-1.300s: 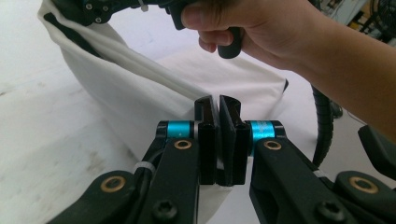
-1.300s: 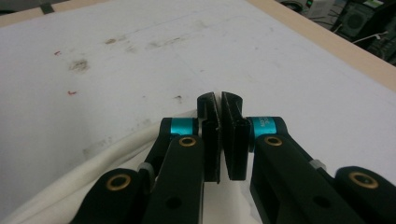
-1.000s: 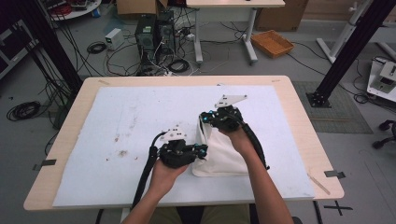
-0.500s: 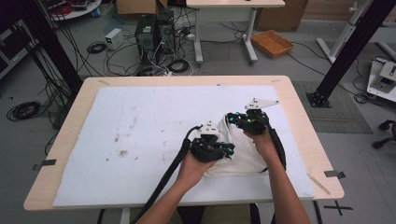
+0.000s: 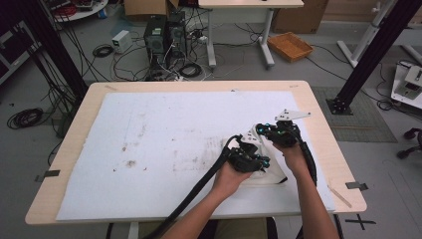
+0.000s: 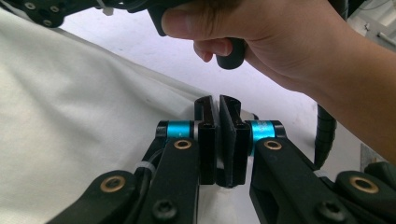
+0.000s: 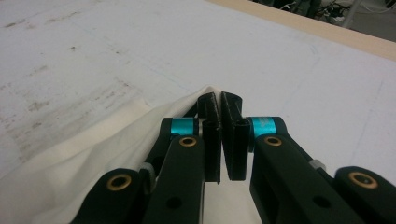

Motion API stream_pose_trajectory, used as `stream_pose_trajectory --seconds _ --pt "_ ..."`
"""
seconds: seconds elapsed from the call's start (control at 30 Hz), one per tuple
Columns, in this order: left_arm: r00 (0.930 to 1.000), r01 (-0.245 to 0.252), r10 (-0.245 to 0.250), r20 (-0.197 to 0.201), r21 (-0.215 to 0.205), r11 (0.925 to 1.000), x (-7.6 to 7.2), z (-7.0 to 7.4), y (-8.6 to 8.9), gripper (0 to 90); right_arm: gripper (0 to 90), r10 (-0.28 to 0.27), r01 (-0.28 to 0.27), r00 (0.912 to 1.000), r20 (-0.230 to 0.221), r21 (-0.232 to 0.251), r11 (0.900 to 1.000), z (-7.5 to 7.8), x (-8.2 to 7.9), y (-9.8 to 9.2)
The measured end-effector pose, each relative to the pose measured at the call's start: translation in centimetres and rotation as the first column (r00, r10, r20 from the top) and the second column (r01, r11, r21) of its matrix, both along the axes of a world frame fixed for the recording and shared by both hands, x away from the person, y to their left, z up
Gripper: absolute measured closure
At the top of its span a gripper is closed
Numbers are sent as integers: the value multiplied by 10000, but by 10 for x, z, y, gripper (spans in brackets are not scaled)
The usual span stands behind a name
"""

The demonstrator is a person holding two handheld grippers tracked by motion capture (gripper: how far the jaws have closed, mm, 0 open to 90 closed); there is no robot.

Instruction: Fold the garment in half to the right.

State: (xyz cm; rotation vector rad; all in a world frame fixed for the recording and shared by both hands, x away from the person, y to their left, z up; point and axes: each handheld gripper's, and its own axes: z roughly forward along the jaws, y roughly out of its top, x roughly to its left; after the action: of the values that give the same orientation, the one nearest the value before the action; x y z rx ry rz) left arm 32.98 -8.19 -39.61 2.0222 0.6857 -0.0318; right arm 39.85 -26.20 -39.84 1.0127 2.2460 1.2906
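I work in a robotics or research lab, not a home. My wooden table stands on a grey concrete floor and carries a stained white mat. Behind it, two computer towers sit directly on the floor amid loose, tangled cables and a small white box. Black metal rig struts rise at both sides. A second white-legged desk stands beyond, with a cardboard box and an orange tray on the floor.
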Motion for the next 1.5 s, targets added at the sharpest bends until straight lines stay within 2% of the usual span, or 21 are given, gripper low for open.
stream_pose_trajectory --seconds 0.23,0.3,0.33,0.47,0.53,0.6,0.67,0.7,0.73,0.77,0.8,0.87,0.93,0.97,1.03,1.17,1.3,1.4,1.43,1.47,1.5 --pt "9997 195 -198 104 302 9994 1 -9 -22 843 872 -511 513 9986 -145 111 9986 -10 -6 -23" --pt "9976 -183 150 681 480 9987 0 -9 -22 717 851 -748 750 9970 -204 106 9971 -13 -9 -29" --pt "9956 -320 277 890 469 9984 -1 -8 -20 642 752 -1025 1028 9945 -211 170 9946 -14 -11 -34" --pt "9837 -739 743 1637 -84 9972 0 -2 7 496 671 -1584 1589 9873 -130 454 9863 -13 -23 -48" --pt "9713 -1248 1290 1999 -338 9916 0 0 27 418 654 -1702 1697 9854 61 498 9842 -11 -33 -53" --pt "9582 -1762 1886 2149 -756 9814 3 1 54 347 643 -1609 1601 9869 146 431 9862 -9 -44 -55" --pt "9558 -1863 2000 2155 -820 9791 3 1 62 288 633 -1395 1388 9901 168 381 9896 -9 -53 -54" --pt "9393 -2276 2476 2377 -1086 9677 4 1 91 279 647 -949 952 9952 227 -118 9954 -11 -72 -49" --pt "9328 -2407 2633 2461 -1184 9634 4 1 102 279 649 -801 804 9967 166 -213 9965 -12 -77 -47" --pt "9328 -2407 2633 2461 -1184 9634 4 1 102 279 649 -801 804 9967 166 -213 9965 -12 -77 -47" --pt "9229 -2664 2929 2498 -1347 9544 3 0 117 279 652 -604 604 9982 0 -419 9973 -14 -83 -44" --pt "9128 -2902 3200 2535 -1486 9454 2 -1 136 278 653 -324 293 9989 -347 -850 9960 -19 -93 -37" --pt "9033 -3141 3442 2560 -1517 9372 0 -2 151 278 691 -283 148 9971 -711 -1833 9829 -28 -102 -30" --pt "8991 -3279 3576 2524 -1529 9323 -1 -3 159 278 748 -283 148 9971 -711 -1833 9829 -28 -102 -30" --pt "8943 -3454 3725 2479 -1467 9269 -3 -5 173 278 889 -572 276 9922 -1110 -2516 9674 -36 -104 -32" --pt "8816 -3751 4018 2475 -1494 9149 -8 -9 197 278 896 -723 365 9903 -1183 -2810 9590 -39 -108 -36" --pt "8618 -4094 4406 2515 -1682 8967 -13 -11 221 278 891 -933 523 9833 -1563 -2482 9673 -39 -113 -38" --pt "8495 -4291 4648 2496 -1857 8840 -17 -16 240 278 765 -999 633 9819 -1611 -2180 9739 -39 -114 -41" --pt "8458 -4359 4720 2485 -1882 8801 -18 -17 245 278 673 -1026 692 9814 -1623 -1999 9774 -38 -115 -42" --pt "8408 -4426 4809 2486 -1959 8751 -19 -20 251 278 468 -1241 1025 9853 -1170 -1752 9792 -37 -115 -47" --pt "8377 -4459 4865 2481 -2035 8716 -20 -22 256 278 468 -1241 1025 9853 -1170 -1752 9792 -37 -115 -47"
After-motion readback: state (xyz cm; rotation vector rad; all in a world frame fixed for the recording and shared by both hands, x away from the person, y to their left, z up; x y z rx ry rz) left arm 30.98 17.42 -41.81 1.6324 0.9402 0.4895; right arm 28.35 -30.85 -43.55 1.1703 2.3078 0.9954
